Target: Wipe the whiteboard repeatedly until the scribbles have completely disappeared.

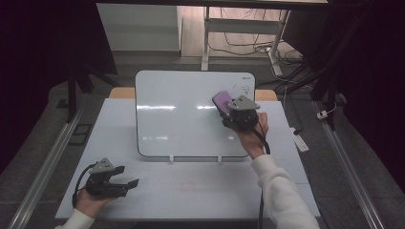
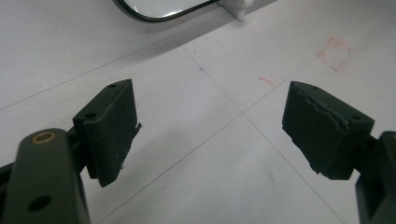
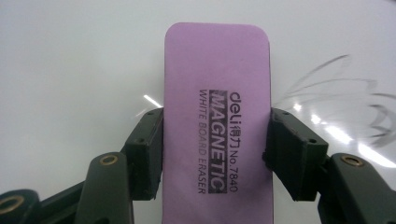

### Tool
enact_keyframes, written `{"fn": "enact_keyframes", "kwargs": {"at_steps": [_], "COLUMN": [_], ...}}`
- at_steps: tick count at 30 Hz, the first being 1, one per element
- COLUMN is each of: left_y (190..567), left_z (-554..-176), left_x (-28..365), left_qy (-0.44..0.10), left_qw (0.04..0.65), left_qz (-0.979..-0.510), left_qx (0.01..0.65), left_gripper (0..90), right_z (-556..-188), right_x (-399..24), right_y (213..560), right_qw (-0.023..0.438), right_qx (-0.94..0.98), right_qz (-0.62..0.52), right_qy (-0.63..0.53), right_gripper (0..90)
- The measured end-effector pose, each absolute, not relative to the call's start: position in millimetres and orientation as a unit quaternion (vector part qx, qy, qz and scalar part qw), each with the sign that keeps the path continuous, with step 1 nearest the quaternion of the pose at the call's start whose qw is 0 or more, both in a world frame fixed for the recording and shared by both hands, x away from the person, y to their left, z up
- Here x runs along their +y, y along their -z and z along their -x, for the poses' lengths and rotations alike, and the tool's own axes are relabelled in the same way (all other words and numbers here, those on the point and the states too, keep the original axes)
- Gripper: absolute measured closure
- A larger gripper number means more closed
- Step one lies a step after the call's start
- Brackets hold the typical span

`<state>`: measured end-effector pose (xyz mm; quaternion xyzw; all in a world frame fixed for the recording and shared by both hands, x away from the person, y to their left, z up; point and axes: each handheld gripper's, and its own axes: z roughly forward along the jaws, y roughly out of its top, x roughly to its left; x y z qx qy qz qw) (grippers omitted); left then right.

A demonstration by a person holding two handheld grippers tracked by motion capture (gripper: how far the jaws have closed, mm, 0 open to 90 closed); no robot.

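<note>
Purple and printed "MAGNETIC WHITE BOARD ERASER", the eraser (image 3: 217,126) looks light and slightly soft, probably foam-backed, so it should take a firm pinch without damage; its long flat sides give the surest hold, and that is where it is held. The right gripper (image 3: 217,151) has its jaws closed to the eraser's width, one pad on each long edge about halfway along, with the upper half of the eraser standing clear above them. In the high view the eraser (image 1: 221,101) is at the upper right part of the whiteboard (image 1: 181,114), just left of the dark scribble (image 1: 240,89), though whether its face touches the board I cannot tell. The left gripper (image 1: 128,177) rests low on the bench (image 1: 200,191), below the whiteboard's lower left corner, jaws spread wide and holding nothing.
</note>
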<state>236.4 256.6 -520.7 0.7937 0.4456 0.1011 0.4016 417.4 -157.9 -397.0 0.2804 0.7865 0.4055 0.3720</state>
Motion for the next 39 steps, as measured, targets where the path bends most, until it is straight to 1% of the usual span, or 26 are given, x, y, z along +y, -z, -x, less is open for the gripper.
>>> {"fn": "enact_keyframes", "kwargs": {"at_steps": [5,15,21,24,28,30,33,36,39], "left_y": [521,521,521,521,521,520,520,521,520], "left_z": [-237,-236,-237,-237,-237,-236,-236,-237,-236], "left_x": [257,257,258,257,255,255,256,255,255], "left_qy": [-0.101,-0.101,-0.1,-0.1,-0.1,-0.101,-0.101,-0.099,-0.101], "left_qw": [0.402,0.402,0.402,0.401,0.401,0.401,0.402,0.401,0.401], "left_qz": [-0.794,-0.793,-0.793,-0.793,-0.795,-0.795,-0.794,-0.795,-0.796], "left_qx": [0.445,0.447,0.447,0.447,0.444,0.444,0.445,0.444,0.443], "left_gripper": [19.3,19.3,19.3,19.3,19.3,19.3,19.3,19.3,19.3], "right_z": [-427,-458,-467,-466,-459,-450,-434,-423,-425], "right_x": [-165,-174,-181,-178,-162,-149,-135,-139,-145], "right_y": [387,351,342,344,349,360,383,394,392], "right_qw": [0.383,0.413,0.416,0.42,0.395,0.386,0.386,0.369,0.366], "right_qx": [0.776,0.743,0.734,0.734,0.757,0.773,0.788,0.792,0.791], "right_qz": [-0.293,-0.329,-0.339,-0.337,-0.31,-0.285,-0.25,-0.248,-0.256], "right_qy": [-0.407,-0.41,-0.416,-0.413,-0.417,-0.415,-0.408,-0.418,-0.418], "right_gripper": [41.0,40.9,41.0,41.0,41.0,41.1,41.1,41.1,41.1]}}
